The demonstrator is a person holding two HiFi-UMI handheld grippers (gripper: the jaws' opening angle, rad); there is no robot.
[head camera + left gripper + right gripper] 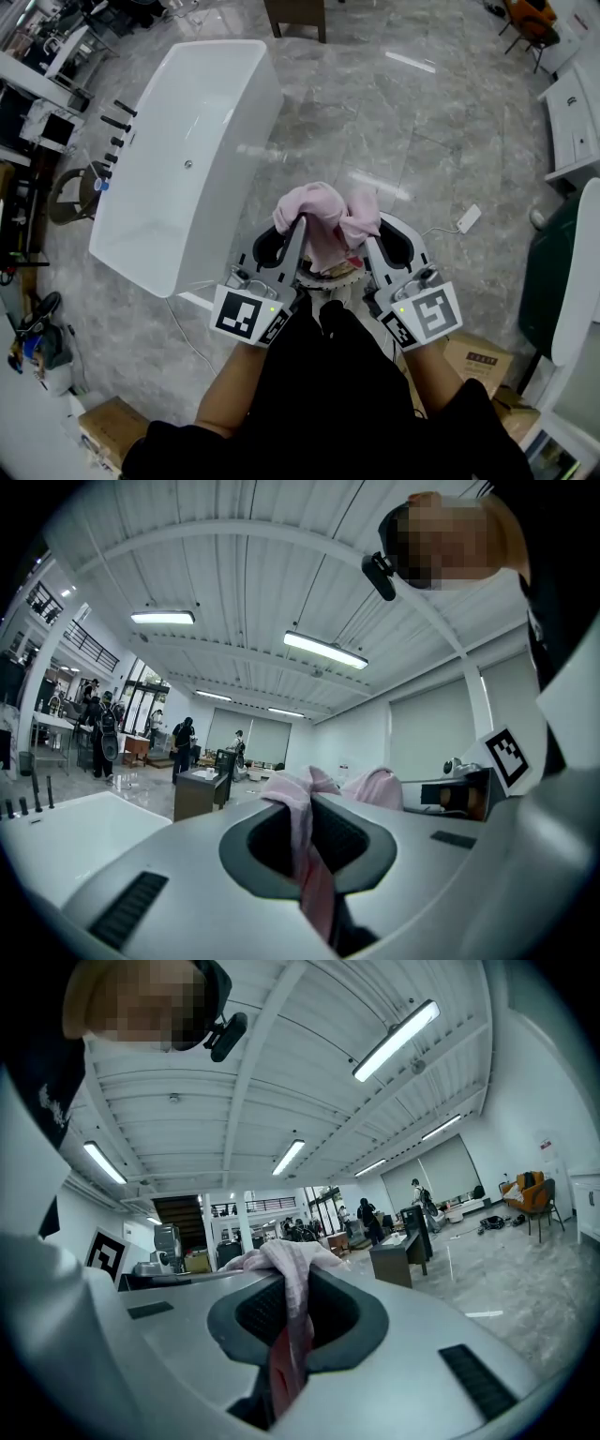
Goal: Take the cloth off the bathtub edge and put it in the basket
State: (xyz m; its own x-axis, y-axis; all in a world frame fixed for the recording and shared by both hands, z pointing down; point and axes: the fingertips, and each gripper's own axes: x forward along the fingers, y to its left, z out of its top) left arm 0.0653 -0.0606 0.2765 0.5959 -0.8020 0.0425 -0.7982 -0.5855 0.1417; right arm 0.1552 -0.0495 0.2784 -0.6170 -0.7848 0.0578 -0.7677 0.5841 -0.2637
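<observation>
L gripper (298,225) + R gripper (364,236) both clamped on pink cloth (323,211), bunched btwn them; tub (187,141) apart, to left.

- A glossy grey marble floor (412,122) mirrors the lamps.
- A dark cabinet (295,17) stands on it, far from the camera.
- Right of the cabinet is an orange chair (528,19), then white counters (572,122) along the edge.
- Well nearer than the cabinet, a white plug block (468,219) lies on the floor; cardboard boxes (478,361) stand nearer still.
- Above the cabinet, a white ribbed ceiling (244,583) carries long strip lights (324,651).
- Behind the cabinet are white walls (422,733), standing people (184,742) and a railed balcony (248,1207).
</observation>
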